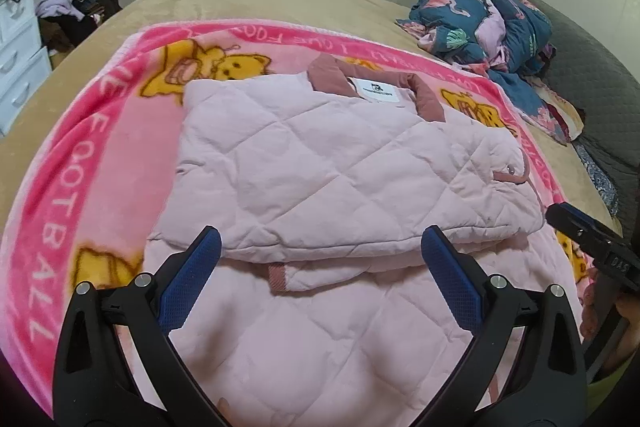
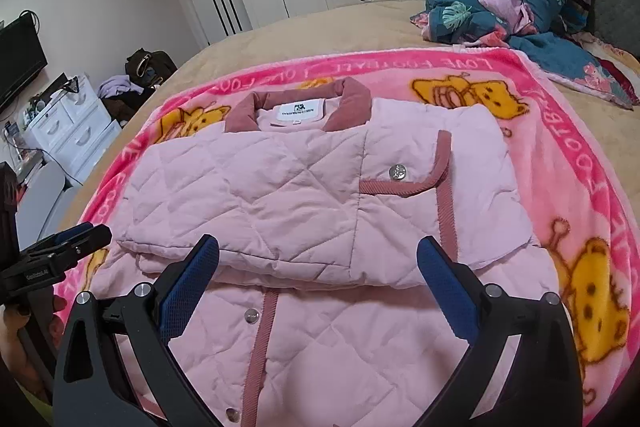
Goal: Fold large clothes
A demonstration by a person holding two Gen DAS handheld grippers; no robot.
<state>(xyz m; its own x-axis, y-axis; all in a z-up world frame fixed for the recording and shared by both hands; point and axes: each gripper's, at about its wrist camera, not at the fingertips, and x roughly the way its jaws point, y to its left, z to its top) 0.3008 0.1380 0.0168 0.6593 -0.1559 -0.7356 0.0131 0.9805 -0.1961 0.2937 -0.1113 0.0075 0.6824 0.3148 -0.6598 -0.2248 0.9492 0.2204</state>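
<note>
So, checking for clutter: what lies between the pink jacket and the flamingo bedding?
Only the pink cartoon blanket and bare tan bedspread, clearest in the right wrist view.

Soft, even indoor light with faint shadows. Fisheye bending and dark vignetting at the rims; edges slightly blurred toward 7 o'clock.
</note>
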